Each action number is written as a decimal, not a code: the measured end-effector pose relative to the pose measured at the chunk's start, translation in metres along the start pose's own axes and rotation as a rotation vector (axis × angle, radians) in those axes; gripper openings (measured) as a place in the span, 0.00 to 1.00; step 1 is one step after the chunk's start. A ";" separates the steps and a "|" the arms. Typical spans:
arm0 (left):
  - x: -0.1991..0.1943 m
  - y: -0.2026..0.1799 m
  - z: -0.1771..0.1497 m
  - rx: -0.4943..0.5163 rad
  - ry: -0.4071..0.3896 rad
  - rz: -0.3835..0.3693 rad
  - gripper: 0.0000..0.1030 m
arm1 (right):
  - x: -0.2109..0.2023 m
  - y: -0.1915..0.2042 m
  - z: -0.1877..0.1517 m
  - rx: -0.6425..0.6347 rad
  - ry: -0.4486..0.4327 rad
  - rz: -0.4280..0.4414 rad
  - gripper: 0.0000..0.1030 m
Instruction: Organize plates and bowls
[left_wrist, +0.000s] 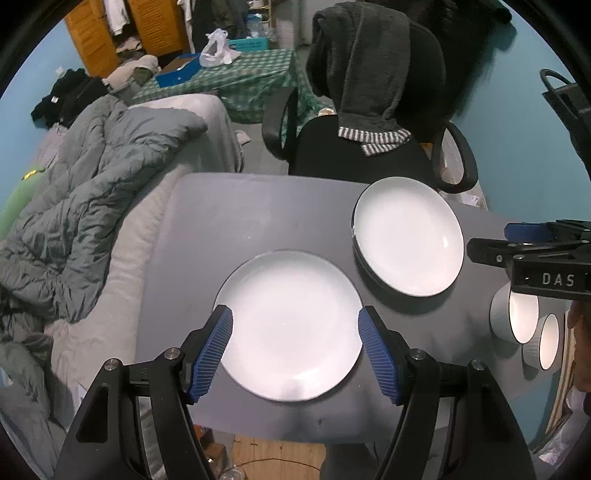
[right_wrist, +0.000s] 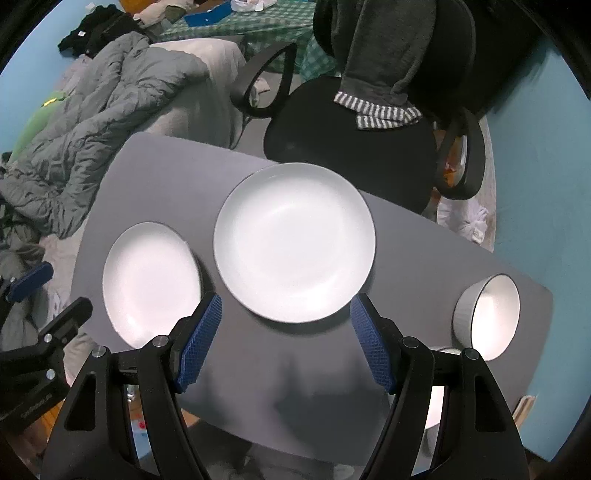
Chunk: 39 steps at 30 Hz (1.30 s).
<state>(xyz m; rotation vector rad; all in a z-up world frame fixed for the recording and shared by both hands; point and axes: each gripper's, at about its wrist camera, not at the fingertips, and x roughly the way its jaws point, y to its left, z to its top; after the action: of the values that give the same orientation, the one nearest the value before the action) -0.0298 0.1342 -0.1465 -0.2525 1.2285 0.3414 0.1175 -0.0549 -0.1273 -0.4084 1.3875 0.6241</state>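
Lying between open left tongs (left_wrist: 295, 354): plate (left_wrist: 291, 332)

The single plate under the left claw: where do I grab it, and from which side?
Grip the single plate by its near rim, coming in low from the table's front edge. It lies flat on the gray table, too wide for the open left claw to span, so one pad must go under the lip, one on top. The near edge sits closest to the table edge, probably the easiest entry.
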 end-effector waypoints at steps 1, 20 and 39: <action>-0.002 0.002 -0.003 -0.008 0.001 -0.002 0.70 | -0.002 0.002 -0.001 0.000 -0.003 0.004 0.70; -0.009 0.059 -0.043 -0.186 0.053 -0.001 0.70 | -0.017 0.042 -0.021 -0.079 -0.016 0.010 0.70; 0.058 0.114 -0.063 -0.256 0.128 0.024 0.70 | 0.076 0.087 -0.017 -0.144 0.156 0.125 0.70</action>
<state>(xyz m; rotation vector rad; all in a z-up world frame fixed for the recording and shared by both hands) -0.1124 0.2230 -0.2220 -0.4865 1.3142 0.5109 0.0547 0.0147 -0.1968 -0.4960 1.5305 0.8118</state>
